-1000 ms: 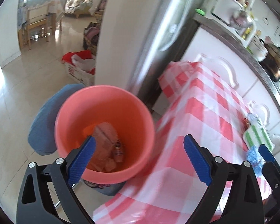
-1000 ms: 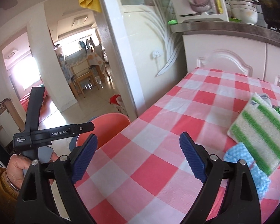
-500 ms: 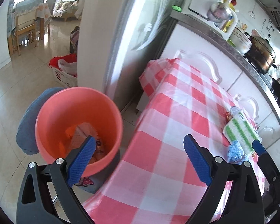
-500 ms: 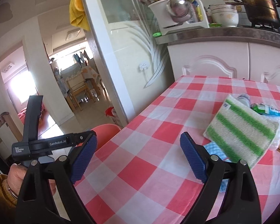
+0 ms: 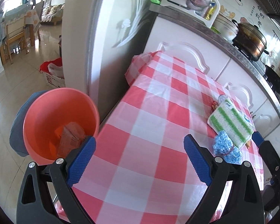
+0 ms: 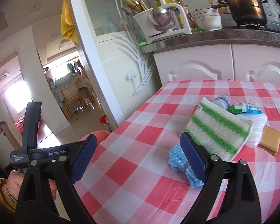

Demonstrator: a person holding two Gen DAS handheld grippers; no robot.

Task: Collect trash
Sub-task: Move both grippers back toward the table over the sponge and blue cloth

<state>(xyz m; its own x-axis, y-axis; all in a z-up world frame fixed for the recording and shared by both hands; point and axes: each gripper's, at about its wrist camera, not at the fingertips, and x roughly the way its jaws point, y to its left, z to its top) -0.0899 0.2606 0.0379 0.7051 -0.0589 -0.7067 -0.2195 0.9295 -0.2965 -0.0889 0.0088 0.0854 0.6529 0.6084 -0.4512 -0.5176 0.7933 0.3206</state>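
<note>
Both spread wide and empty, left tool (image 5: 139,157) and right tool (image 6: 139,157) above checkered desk (image 5: 158,102), pink bin (image 5: 59,123) beside, crumpled blue wrapper (image 6: 177,158) near right tool

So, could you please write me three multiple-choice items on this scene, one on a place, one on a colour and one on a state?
1. Where is the bin?
A. on the table
B. on the floor off the table's left edge
C. on the counter

2. What colour are the stripes on the sponge cloth?
A. green
B. red
C. black

3. How do the left gripper and right gripper stand?
A. both shut on trash
B. one open, one shut
C. both open, holding nothing

Answers:
1. B, it sits below the tablecloth's edge.
2. A, green bands cross the white.
3. C, nothing lies between either pair of fingers.
</note>
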